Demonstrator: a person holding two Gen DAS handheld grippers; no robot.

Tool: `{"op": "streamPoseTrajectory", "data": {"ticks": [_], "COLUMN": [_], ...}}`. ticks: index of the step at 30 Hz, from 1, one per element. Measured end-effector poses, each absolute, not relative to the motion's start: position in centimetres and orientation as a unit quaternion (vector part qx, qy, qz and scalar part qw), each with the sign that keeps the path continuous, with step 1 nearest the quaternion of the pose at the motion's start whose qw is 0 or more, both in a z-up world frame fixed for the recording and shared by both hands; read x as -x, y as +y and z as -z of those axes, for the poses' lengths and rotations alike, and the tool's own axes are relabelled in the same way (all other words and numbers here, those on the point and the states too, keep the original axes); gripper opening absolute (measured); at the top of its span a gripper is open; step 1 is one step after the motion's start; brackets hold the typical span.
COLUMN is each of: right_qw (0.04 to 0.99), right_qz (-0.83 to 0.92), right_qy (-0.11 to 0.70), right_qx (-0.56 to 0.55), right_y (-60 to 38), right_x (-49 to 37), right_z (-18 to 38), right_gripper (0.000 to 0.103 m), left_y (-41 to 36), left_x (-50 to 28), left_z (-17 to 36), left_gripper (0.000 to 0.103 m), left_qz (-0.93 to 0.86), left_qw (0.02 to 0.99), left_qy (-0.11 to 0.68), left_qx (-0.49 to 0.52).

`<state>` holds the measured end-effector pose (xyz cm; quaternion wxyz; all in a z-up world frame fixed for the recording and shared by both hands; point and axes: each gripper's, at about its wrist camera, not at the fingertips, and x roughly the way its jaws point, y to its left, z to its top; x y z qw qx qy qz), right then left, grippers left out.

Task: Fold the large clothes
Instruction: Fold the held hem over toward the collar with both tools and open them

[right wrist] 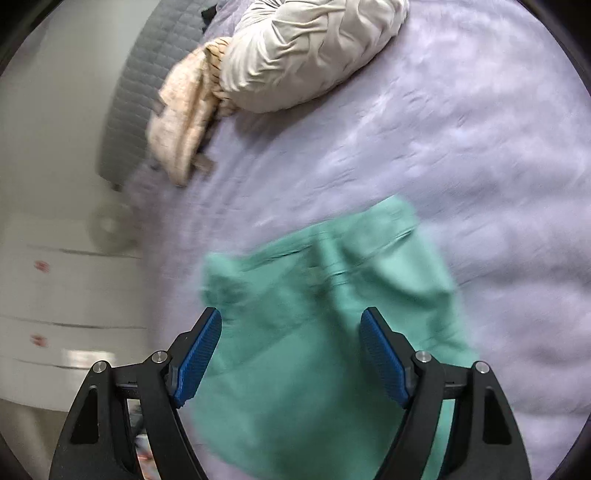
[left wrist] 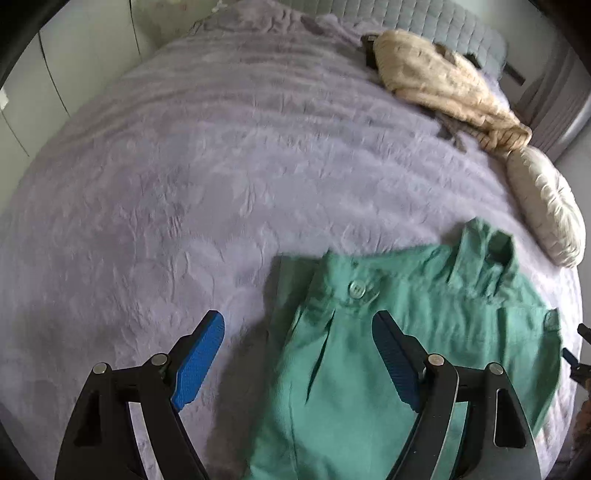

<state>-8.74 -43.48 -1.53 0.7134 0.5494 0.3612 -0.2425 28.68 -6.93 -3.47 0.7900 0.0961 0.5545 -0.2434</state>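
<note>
Left gripper [left wrist: 297, 356] is spread wide, blue pads apart, gripping nothing! It tips steeply down over the near edge of the green shirt [left wrist: 406, 332], with one pad [left wrist: 201, 356] above bare bedspread and the other above the cloth. Whether that pad brushes the fabric, I can't tell.

Over to the right gripper [right wrist: 291, 350], and it's the same story: jaws wide, nothing clamped, angled down over the shirt [right wrist: 314, 332], which fills the gap between the pads. That view is smeared with blur.

Now the surface: a lavender bedspread [left wrist: 203, 166], crinkled and textured, covers the whole bed. At the far end sits a grey quilted headboard [left wrist: 424, 16]. A beige knitted garment [left wrist: 436, 81] lies crumpled near it, and just beside that is a cream ruched cushion [left wrist: 546, 206], the two touching in the right wrist view. Beyond the bed edge there, white drawer fronts [right wrist: 66, 295] show, blurred.

And the shirt itself! It lies flat on the bedspread near the cushion side, folded narrow, with a sleeve laid across the body. The collar [left wrist: 491, 251] stands at the far end, and one pale button [left wrist: 356, 288] shows on the cuff.
</note>
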Motion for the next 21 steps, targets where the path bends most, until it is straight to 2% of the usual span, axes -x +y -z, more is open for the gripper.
{"op": "streamPoseTrajectory", "data": {"ticks": [3, 4, 5, 6, 7, 12, 15, 18, 21], "right_qw": [0.710, 0.710, 0.710, 0.709, 0.711, 0.752, 0.731, 0.709, 0.698], "right_qz": [0.263, 0.269, 0.270, 0.267, 0.267, 0.292, 0.305, 0.317, 0.343], "right_qy": [0.413, 0.440, 0.460, 0.488, 0.495, 0.475, 0.503, 0.496, 0.477], "right_qx": [-0.506, -0.479, -0.461, -0.434, -0.422, -0.351, -0.347, -0.388, -0.410], "right_y": [-43.1, -42.8, -42.5, -42.0, -41.7, -41.0, -42.0, -42.7, -42.8], "right_x": [7.8, 7.2, 6.7, 6.0, 5.9, 6.5, 6.8, 7.8, 9.5], "right_z": [2.5, 3.1, 3.6, 4.2, 4.3, 1.6, 3.9, 6.0, 4.7], "right_gripper": [0.080, 0.072, 0.038, 0.012, 0.004, 0.004, 0.004, 0.011, 0.032], "left_y": [-7.4, -7.7, -7.9, -8.1, -8.3, -8.6, -8.8, -8.3, -7.1], "left_x": [-27.9, -27.6, -27.3, -27.0, -26.7, -26.1, -26.2, -26.3, -26.3], "left_z": [5.6, 6.3, 6.7, 7.0, 7.1, 7.2, 9.3, 10.9, 9.8], "left_gripper": [0.083, 0.083, 0.083, 0.083, 0.083, 0.083, 0.083, 0.083, 0.083], "left_qz": [0.242, 0.239, 0.239, 0.238, 0.240, 0.245, 0.223, 0.206, 0.203], "left_qw": [0.776, 0.773, 0.772, 0.770, 0.771, 0.776, 0.769, 0.760, 0.768], "left_qy": [0.573, 0.577, 0.579, 0.580, 0.579, 0.567, 0.581, 0.596, 0.587], "left_qx": [-0.101, -0.107, -0.111, -0.115, -0.118, -0.128, -0.144, -0.156, -0.156]}}
